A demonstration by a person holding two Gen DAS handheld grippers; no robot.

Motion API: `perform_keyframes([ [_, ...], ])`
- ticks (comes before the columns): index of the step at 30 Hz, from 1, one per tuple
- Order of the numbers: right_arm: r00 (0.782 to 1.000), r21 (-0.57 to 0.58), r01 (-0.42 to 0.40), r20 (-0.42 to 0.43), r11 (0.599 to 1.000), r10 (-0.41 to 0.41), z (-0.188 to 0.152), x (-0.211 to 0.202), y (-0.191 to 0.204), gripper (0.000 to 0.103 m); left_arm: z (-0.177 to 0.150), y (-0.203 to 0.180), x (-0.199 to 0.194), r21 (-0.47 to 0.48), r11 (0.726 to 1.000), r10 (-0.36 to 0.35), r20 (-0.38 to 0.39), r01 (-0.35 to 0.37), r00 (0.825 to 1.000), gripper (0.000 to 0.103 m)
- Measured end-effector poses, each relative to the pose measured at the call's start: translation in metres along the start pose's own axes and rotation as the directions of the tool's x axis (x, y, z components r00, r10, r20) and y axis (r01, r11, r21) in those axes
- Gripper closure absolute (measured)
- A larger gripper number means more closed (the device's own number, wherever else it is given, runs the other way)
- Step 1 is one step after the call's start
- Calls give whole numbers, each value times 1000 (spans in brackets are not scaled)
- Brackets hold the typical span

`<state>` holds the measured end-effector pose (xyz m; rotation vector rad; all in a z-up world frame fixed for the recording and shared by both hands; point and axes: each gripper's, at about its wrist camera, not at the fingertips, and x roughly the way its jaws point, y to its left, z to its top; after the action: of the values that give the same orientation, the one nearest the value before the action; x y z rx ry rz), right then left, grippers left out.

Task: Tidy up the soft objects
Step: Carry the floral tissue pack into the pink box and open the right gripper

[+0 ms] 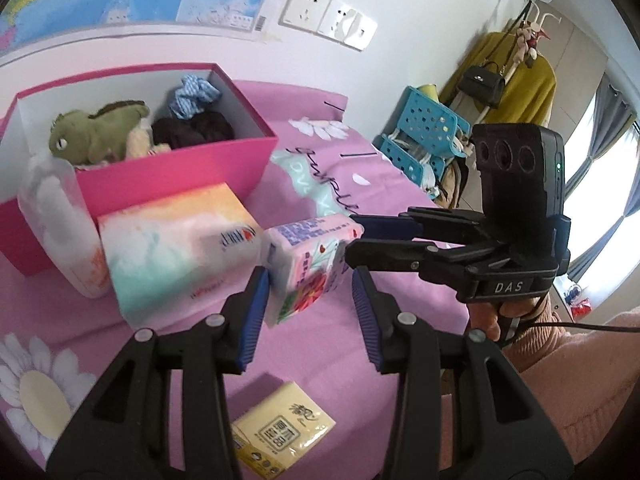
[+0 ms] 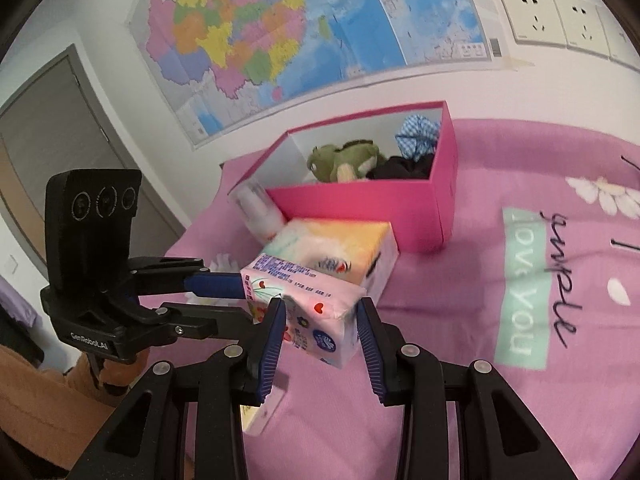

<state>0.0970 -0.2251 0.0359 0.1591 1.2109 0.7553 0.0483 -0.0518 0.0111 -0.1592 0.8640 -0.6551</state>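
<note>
Against the pink box's (image 1: 168, 176) front wall, from the left, I see a clear-wrapped roll (image 1: 56, 220), then a big tissue pack (image 1: 172, 248), probably queued for packing beside the green plush dinosaur (image 1: 96, 132) already inside. Right of those, in front of the box, the small pink tissue pack (image 2: 304, 280) hangs clear of the bedspread. My right gripper (image 2: 320, 308) pinches it. My left gripper (image 1: 308, 280) straddles it, one pad touching; whether it grips I cannot tell. A two-handed hold would keep this squashy pack level.
</note>
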Motion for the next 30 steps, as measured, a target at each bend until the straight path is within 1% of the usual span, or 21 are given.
perform_keyframes([
  [5,1000,-1,-1,-4,1000,1,14,9,1,66,10,8,-3,-17,999,31,25,-30,999,58],
  [10,1000,-2,-13,-8,1000,13,34,26,-1,66,17,26,-2,-71,995,66,39,-63,997,59],
  [13,1000,4,-18,-23,1000,18,44,41,-3,66,18,40,2,-108,990,96,33,-92,995,66],
  [15,999,16,-15,-30,1000,15,49,51,-6,66,18,49,7,-137,985,108,21,-104,994,67],
  [18,999,46,-30,-40,998,32,51,62,-12,64,15,59,13,-166,979,119,3,-117,993,68],
  [20,999,55,-19,-48,998,22,49,67,-15,64,14,61,14,-170,978,120,5,-117,993,69],
  [24,998,60,-24,-58,998,28,41,69,-17,65,14,59,15,-160,981,114,7,-111,994,68],
  [25,998,54,-31,-60,998,34,40,69,-16,67,14,57,16,-158,981,117,6,-115,993,68],
  [28,998,26,-2,-55,1000,4,40,66,-12,71,18,53,14,-148,982,121,16,-117,993,68],
  [30,999,18,6,-33,1000,-5,44,59,-10,72,23,52,12,-140,984,116,28,-111,993,68],
])
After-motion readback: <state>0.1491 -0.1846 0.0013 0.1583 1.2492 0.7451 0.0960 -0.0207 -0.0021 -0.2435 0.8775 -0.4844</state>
